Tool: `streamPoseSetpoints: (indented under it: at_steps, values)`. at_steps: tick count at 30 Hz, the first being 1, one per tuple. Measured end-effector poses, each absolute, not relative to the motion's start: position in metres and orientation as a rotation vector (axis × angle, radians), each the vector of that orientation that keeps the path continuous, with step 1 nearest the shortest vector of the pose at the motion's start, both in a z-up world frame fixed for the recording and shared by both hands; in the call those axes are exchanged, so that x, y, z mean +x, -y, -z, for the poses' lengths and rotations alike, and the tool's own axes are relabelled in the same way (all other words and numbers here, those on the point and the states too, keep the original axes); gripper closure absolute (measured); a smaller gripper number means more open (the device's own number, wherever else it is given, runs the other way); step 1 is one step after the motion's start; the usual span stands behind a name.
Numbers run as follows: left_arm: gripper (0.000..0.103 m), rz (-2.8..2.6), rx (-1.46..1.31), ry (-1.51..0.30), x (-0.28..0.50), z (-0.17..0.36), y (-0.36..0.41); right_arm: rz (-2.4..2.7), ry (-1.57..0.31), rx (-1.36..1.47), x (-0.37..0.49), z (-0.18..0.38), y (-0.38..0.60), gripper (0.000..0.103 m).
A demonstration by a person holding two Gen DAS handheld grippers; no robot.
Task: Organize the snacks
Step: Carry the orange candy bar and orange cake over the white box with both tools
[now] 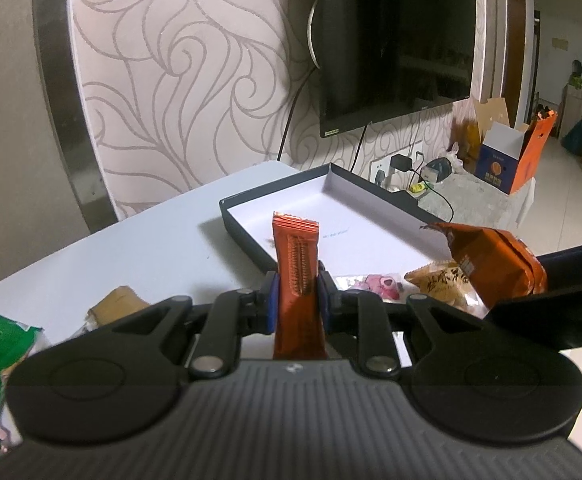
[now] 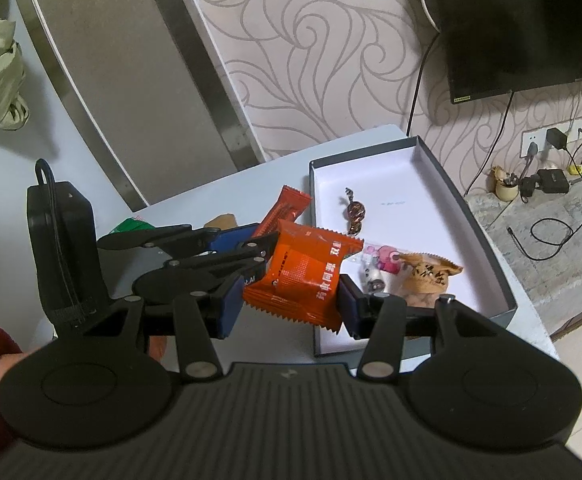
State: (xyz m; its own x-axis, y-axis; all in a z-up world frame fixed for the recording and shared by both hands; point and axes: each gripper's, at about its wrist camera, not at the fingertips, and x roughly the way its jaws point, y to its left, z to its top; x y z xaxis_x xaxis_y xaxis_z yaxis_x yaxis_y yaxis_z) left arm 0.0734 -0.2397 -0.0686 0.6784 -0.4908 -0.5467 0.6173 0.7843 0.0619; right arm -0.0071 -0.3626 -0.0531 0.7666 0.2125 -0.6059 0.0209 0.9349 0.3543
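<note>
Overhead, both wrist cameras look down on a pale worktop [image 2: 275, 168] carrying a shallow dark box [image 2: 487, 236] with a white floor. Just left of the box, the right tongs [image 2: 291, 304] grip a wide orange snack packet [image 2: 303, 276]. Farther left, the left tongs [image 1: 297, 296] clamp a slim orange stick packet [image 1: 297, 264] upright. Inside the box lie a tan wrapped biscuit [image 2: 427, 278], a pink sweet [image 2: 387, 260] and a brown twisted candy [image 2: 355, 212].
</note>
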Motion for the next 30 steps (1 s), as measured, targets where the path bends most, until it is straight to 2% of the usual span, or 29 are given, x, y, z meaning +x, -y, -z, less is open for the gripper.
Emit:
streamPoseSetpoints:
  at_steps: [30]
  values:
    - [0.078,0.584,0.258,-0.526,0.115,0.069,0.3,-0.089,-0.704,0.331,0.016,0.066,0.411,0.047]
